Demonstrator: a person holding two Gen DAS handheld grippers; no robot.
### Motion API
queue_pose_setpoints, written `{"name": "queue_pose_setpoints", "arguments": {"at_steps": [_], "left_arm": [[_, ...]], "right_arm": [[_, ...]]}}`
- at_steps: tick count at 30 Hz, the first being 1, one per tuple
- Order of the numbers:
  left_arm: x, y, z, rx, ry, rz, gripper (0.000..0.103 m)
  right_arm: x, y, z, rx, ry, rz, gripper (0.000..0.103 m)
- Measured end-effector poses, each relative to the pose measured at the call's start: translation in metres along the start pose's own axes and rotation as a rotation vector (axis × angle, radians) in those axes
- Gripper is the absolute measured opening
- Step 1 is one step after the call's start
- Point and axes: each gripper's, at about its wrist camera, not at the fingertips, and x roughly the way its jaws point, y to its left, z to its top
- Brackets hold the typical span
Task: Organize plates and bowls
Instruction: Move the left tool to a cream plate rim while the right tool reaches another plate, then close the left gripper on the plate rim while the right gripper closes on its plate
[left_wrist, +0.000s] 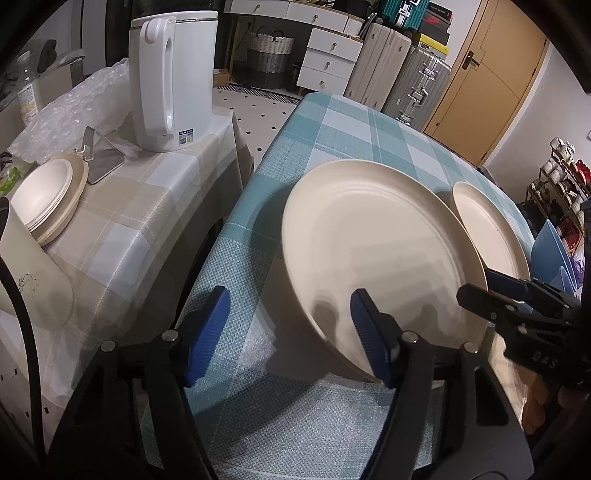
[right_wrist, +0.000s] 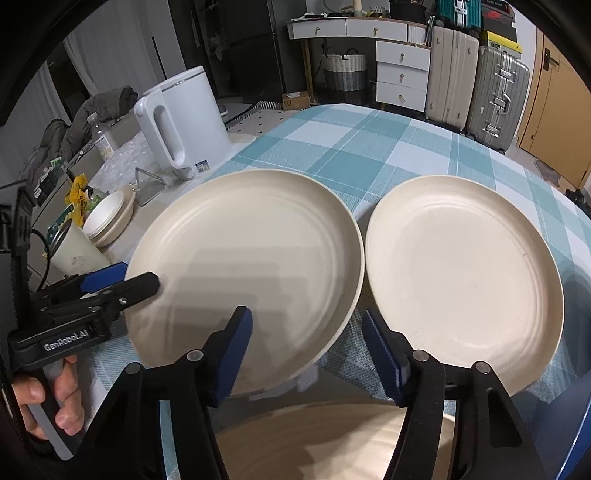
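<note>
**Jaws spread wide on both sides of one plate**

Both sets of jaws stand wide apart and clamp nothing. The left gripper straddles the near-left rim of a large cream plate, one finger over the dish and the other outside it. The right gripper brackets the opposite rim, beside a second plate. Whether any finger touches cannot be told.

The large plate sits tilted on the checked surface, its near edge raised over a third plate, likely so that a rim can be pinched. A stack of bowls waits near the kettle on the neighbouring surface, a probable destination.
</note>
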Motion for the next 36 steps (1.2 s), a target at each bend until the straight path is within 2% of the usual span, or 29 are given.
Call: {"name": "queue_pose_setpoints", "arguments": {"at_steps": [2,3,7,8,10,14,17,36], "left_arm": [[-0.001,0.000,-0.001,0.005,-0.001,0.002,0.058],[0.000,-0.001,-0.001,0.009,-0.001,0.003,0.056],[0.000,-0.001,-0.001,0.012,-0.003,0.000,0.036],[0.000,0.000,-0.001,0.010,-0.002,-0.014,0.033],[0.000,-0.002,-0.001,0.008,0.004,-0.058,0.020],[-0.002,-0.009,-0.002,0.044,-0.004,-0.030,0.019],[-0.002,-0.010,-0.003,0.041,-0.004,-0.033,0.019],[-0.031,-0.010,0.001,0.055,-0.058,-0.021,0.019]], "right_arm": [[0.002,-0.002,0.000,0.009,0.003,-0.005,0.052],[0.003,-0.003,0.001,0.014,0.002,-0.008,0.051],[0.005,-0.004,0.001,0.019,0.002,-0.036,0.035],[0.006,-0.005,0.001,0.020,0.002,-0.042,0.031],[0.006,-0.006,0.001,0.028,-0.001,-0.056,0.027],[0.004,-0.007,0.001,0.024,-0.010,-0.078,0.019],[0.004,-0.007,0.001,0.023,-0.015,-0.088,0.017],[-0.013,0.003,0.000,0.015,-0.053,-0.092,0.017]]}}
